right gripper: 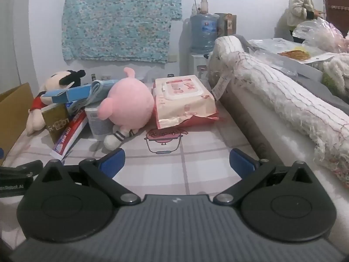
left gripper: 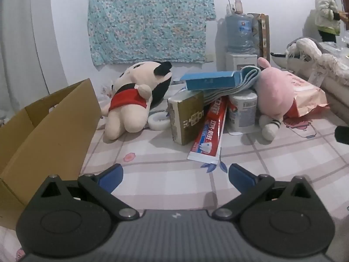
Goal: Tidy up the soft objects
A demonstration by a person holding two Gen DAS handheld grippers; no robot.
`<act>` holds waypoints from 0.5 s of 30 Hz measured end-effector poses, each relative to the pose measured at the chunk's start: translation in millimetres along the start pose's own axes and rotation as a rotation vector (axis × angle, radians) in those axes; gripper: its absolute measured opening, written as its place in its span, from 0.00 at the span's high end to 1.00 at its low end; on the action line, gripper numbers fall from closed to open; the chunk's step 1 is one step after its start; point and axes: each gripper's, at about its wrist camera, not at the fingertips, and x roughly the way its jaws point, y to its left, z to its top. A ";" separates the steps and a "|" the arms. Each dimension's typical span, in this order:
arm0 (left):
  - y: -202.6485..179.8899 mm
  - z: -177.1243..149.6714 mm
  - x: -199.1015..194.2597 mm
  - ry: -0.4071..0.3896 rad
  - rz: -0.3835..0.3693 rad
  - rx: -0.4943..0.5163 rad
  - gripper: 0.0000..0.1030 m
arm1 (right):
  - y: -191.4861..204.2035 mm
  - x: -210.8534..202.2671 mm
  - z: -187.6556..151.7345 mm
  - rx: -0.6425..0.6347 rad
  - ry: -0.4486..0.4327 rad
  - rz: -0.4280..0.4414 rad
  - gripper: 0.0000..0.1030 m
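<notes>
Left wrist view: your left tool [left gripper: 175, 175] hovers released over the pink-checked bed sheet [left gripper: 165, 152], blue pads spread wide with nothing between them. Toward the far edge of the bed lies a heap: a cream plush doll in a red top [left gripper: 133, 100] sprawls beside an open cardboard box [left gripper: 50, 131] at the left edge, and a pink plush [left gripper: 272, 91] leans against a white toilet-paper roll [left gripper: 243, 111]. Between the two toys, a red toothpaste box [left gripper: 209, 131] and a gold carton [left gripper: 187, 118] prop up a blue box [left gripper: 209, 79] and a folded blue towel [left gripper: 246, 75].

From the right wrist, your right tool [right gripper: 176, 162] is likewise released and empty above the sheet, well short of the pink plush [right gripper: 128, 104]. A pack of wet wipes [right gripper: 185, 100] lies touching that plush, near the bed's right edge, where a shaggy white blanket [right gripper: 283, 100] is draped.
</notes>
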 end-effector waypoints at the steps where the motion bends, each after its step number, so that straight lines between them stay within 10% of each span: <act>1: 0.4 0.5 -1.0 0.001 -0.002 -0.002 0.00 | 3.7 2.7 0.6 -0.009 0.008 -0.012 0.01; 15: 1.1 -0.8 -5.6 0.002 -0.045 -0.016 0.00 | 3.6 3.2 -0.1 0.000 0.015 -0.013 0.01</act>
